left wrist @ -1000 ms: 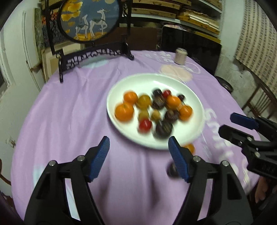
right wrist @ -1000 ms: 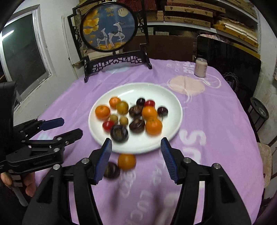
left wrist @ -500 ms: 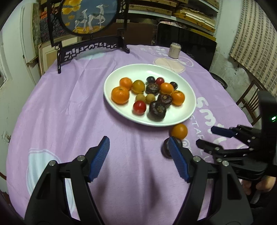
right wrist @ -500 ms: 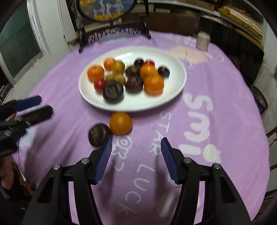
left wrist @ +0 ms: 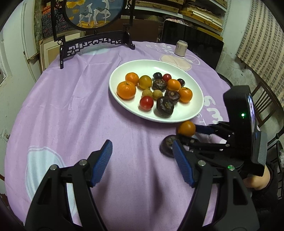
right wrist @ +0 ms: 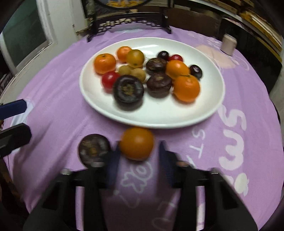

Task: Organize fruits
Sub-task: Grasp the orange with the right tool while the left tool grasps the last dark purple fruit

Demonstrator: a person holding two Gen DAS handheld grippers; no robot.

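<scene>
A white plate [left wrist: 191, 110] [right wrist: 159, 115] holds several fruits: oranges, dark round ones, red and yellowish ones. Two fruits lie loose on the purple cloth just in front of it, an orange [left wrist: 186, 128] [right wrist: 136, 143] and a dark fruit [left wrist: 167, 144] [right wrist: 94, 149]. My right gripper [right wrist: 137, 160] [left wrist: 188, 133] is low over the cloth. Its jaws are closing with the orange between the tips, and a small gap still shows on one side. My left gripper [left wrist: 142, 160] [right wrist: 19, 122] hangs open and empty over bare cloth, left of the two loose fruits.
A small can [left wrist: 180, 48] [right wrist: 229, 44] stands at the far side of the round table. A dark carved stand with a round deer picture [left wrist: 95, 16] stands at the back. A wooden chair [left wrist: 266, 101] is beyond the table's right edge.
My right gripper has come down and forward to the loose orange, and its jaws have narrowed around it. The left gripper stays open over the cloth.
</scene>
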